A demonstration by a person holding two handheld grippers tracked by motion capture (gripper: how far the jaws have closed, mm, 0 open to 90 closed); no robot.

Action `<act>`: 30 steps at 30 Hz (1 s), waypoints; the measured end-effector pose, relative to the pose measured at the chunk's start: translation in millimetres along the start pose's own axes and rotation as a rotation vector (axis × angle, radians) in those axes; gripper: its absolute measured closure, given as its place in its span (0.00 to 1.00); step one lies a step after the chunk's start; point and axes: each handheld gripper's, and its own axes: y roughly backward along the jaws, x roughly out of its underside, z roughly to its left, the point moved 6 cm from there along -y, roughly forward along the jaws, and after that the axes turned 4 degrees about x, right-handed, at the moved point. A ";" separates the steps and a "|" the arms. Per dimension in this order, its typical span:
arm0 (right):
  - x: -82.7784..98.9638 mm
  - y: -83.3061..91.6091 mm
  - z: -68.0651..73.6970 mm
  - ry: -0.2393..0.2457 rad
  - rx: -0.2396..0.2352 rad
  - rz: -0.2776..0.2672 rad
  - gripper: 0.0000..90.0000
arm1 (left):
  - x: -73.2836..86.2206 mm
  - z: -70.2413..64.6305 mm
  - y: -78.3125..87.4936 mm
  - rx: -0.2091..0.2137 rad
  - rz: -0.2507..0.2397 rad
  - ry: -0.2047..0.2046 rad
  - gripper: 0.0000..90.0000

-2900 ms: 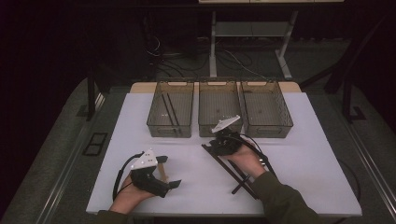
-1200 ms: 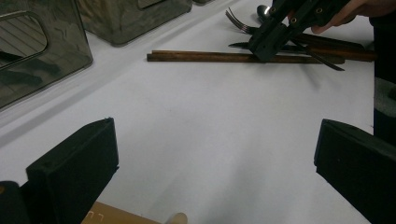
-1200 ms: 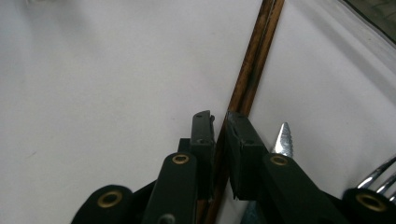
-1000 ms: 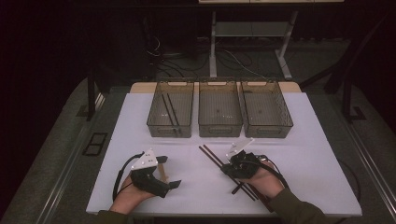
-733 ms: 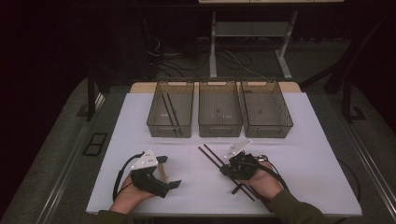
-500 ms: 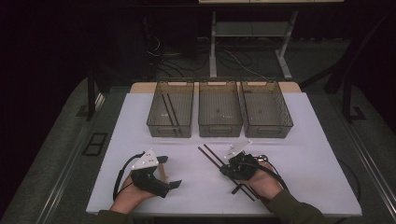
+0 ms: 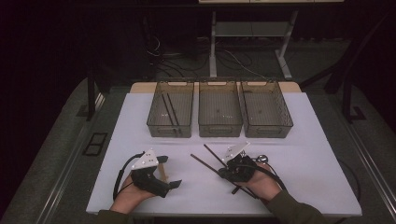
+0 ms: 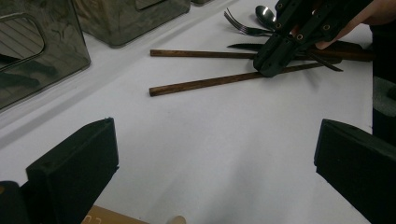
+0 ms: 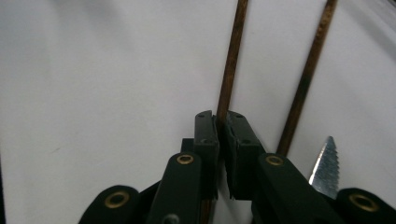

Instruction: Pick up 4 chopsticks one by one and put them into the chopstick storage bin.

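Two brown chopsticks lie crossed near the front of the white table (image 7: 303,140). My right gripper (image 7: 224,171) is shut on the nearer chopstick (image 7: 205,163); its jaws have just been closing, and in the right gripper view the pads (image 9: 208,130) pinch that chopstick (image 9: 231,60). The second chopstick (image 9: 308,70) lies free beside it. My left gripper (image 7: 169,171) rests on the table at the left, open and with nothing between its jaws. From the left gripper view (image 8: 217,144) I see the right gripper (image 8: 275,58) down on the chopstick (image 8: 205,83).
Three translucent bins stand in a row at the back: left (image 7: 170,128), middle (image 7: 219,128), right (image 7: 267,128). The left one holds two chopsticks (image 7: 169,109). A fork (image 8: 243,29), a spoon (image 8: 265,14) and a serrated knife (image 9: 325,163) lie by the right hand.
The right gripper has come back from the bins to the chopsticks at the front and has stayed there for the last second. The left gripper has not moved.
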 end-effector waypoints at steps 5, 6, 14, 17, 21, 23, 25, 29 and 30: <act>-0.1 -0.9 1.3 0.025 0.004 0.005 0.90 | 0.1 0.3 0.1 0.000 -0.001 0.000 0.00; 0.0 -0.9 1.4 0.033 0.006 0.006 0.89 | 0.1 0.2 0.0 0.000 -0.001 0.000 0.00; -1.6 -1.0 6.2 0.040 0.035 0.008 0.94 | -0.2 -0.2 -0.7 0.000 -0.001 0.001 0.00; -3.8 -2.5 7.6 0.026 0.021 0.004 0.95 | -0.1 -0.1 -0.6 0.000 0.000 0.001 0.00; -9.7 -5.9 12.1 0.000 -0.012 -0.011 0.95 | 0.1 0.4 0.2 0.000 0.003 -0.001 0.00; -13.3 -7.4 13.9 0.007 -0.010 -0.016 0.95 | 0.1 0.4 0.1 0.001 0.000 -0.001 0.00; -16.2 -7.5 14.6 0.003 -0.017 -0.026 0.95 | 0.0 0.4 0.1 0.001 -0.001 -0.001 0.00; -23.4 -7.8 12.2 -0.005 -0.015 -0.043 0.95 | -0.1 0.4 0.3 0.000 0.001 -0.001 0.00; -25.3 -8.2 11.1 -0.006 -0.016 -0.045 0.95 | -0.3 0.2 0.3 0.001 -0.001 0.001 0.00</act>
